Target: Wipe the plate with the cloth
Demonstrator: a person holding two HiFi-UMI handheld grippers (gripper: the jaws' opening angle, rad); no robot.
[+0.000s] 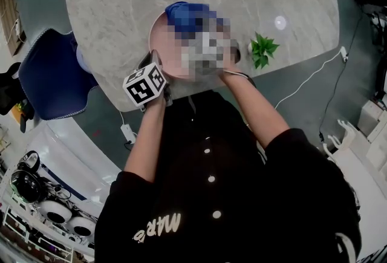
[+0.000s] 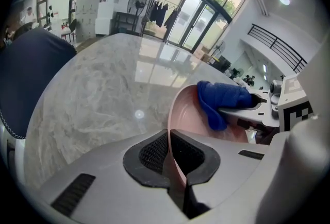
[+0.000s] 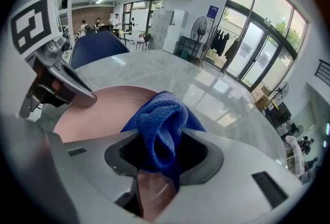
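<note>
So, left gripper (image 2: 168, 158) clamped tight on plate (image 2: 186, 115) rim, over table (image 1: 121, 2); right gripper (image 3: 154, 166) pinching cloth (image 3: 161, 122), bunched on plate face. Plate stiff, slick, breakable: rim hold good. Cloth soft, floppy

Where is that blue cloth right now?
In the head view, the blue cloth sits at the far edge of the pink plate, pinched in the right gripper.

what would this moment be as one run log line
step: wipe | left gripper: shut on plate rim | right gripper: shut on cloth | cloth: against plate face
</note>
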